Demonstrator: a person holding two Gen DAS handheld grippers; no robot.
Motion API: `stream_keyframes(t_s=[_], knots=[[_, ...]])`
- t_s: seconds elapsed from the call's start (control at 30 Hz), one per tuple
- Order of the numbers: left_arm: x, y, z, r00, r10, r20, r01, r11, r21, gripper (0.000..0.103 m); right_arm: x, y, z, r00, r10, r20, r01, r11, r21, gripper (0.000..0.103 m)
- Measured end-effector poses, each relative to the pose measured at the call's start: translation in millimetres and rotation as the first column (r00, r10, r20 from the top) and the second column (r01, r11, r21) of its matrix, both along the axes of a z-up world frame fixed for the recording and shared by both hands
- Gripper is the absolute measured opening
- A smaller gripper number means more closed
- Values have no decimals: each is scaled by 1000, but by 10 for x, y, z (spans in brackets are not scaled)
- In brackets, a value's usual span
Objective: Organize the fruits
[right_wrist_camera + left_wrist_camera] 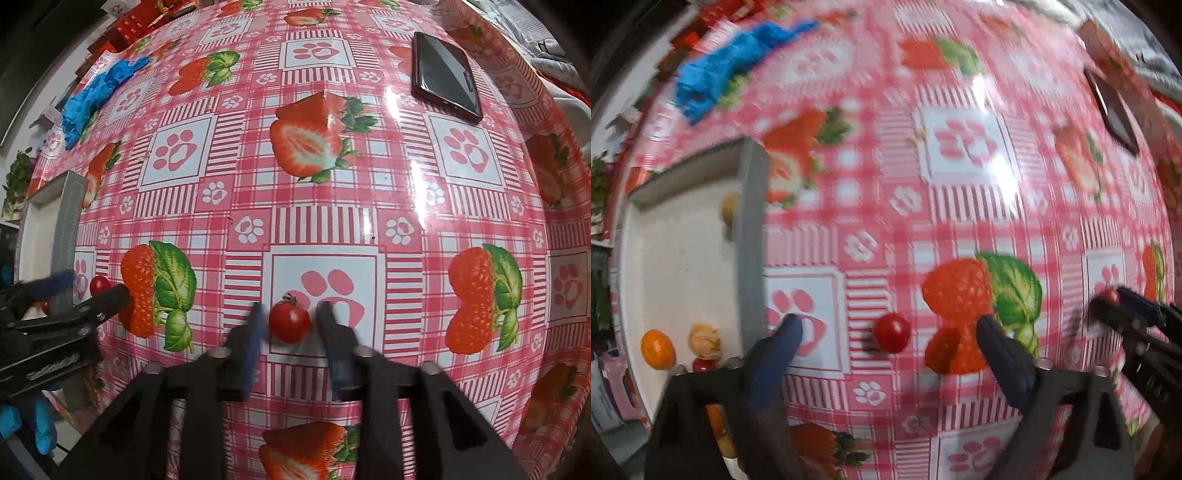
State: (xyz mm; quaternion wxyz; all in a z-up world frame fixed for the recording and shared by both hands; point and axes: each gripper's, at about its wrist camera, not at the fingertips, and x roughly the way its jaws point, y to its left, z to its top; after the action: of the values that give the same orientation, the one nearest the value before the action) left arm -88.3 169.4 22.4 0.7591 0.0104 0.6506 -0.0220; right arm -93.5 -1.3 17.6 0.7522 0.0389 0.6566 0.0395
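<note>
A red cherry tomato [891, 333] lies on the tablecloth between the wide-open fingers of my left gripper [888, 325]. A second cherry tomato [289, 320] with a green stem lies between the blurred fingers of my right gripper [290, 314], which stand close on both sides with small gaps. A white tray [679, 236] with a grey rim sits at the left. It holds an orange fruit [657, 349], a tan fruit [704, 339], a small red one [703, 364] and a yellowish one [729, 210]. The right gripper [1108, 301] also shows in the left wrist view.
A crumpled blue glove [92, 99] lies at the far left of the table. A dark phone [445, 75] lies at the far right. The pink strawberry-print tablecloth [314, 206] covers the table. Red boxes [125, 27] stand beyond the far left edge.
</note>
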Motion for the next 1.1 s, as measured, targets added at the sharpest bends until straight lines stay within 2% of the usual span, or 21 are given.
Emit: stream_keyframes(t_s=[0.03,0.13,0.2,0.27,0.4,0.43,0.47,0.5,0.53,0.67,0.77,1.0,1.1], knots=[[10,-2,-6,1000,-4,-3,4,1000,-13,96,-5,-6,5,1000,-2,2,2,1000,-6,63],[26,-48,-67,999,-17,-36,17,1000,-12,96,-23,-38,-24,1000,-8,-1,8,1000,-26,65],[15,-81,-126,999,-31,-44,31,1000,-1,96,-43,-72,-44,1000,-16,-4,16,999,-46,71],[2,-115,-181,998,-32,-50,32,999,-4,96,-66,-109,-70,1000,-24,-13,24,998,-50,81],[-58,-149,-270,999,-4,-51,2,1000,-28,97,-125,-131,-112,1000,-7,-14,6,998,-70,86],[-91,-139,-291,999,4,-43,-5,1000,-28,101,-129,-118,-126,1000,3,-19,-5,997,-78,90],[-96,-149,-306,999,7,-47,-8,1000,-24,102,-145,-115,-149,1000,9,-26,-12,995,-94,101],[-99,-152,-327,999,10,-52,-12,1000,-29,103,-167,-131,-202,999,2,-49,-7,995,-101,103],[-104,-141,-334,999,12,-53,-14,999,-31,103,-185,-129,-241,998,-12,-67,4,994,-111,103],[-133,-144,-343,998,10,-54,-12,1000,-29,103,-213,-164,-228,999,-30,-40,24,992,-125,103],[-88,-132,-331,999,18,-36,-19,999,-26,103,-250,-197,-222,999,-33,-18,30,991,-127,103],[-267,-106,-306,999,26,37,-25,999,-31,103,-417,-161,-192,999,-30,26,34,991,-130,103],[-293,-107,-306,999,27,39,-26,999,-31,103,-419,-141,-189,999,-31,33,35,991,-131,103]])
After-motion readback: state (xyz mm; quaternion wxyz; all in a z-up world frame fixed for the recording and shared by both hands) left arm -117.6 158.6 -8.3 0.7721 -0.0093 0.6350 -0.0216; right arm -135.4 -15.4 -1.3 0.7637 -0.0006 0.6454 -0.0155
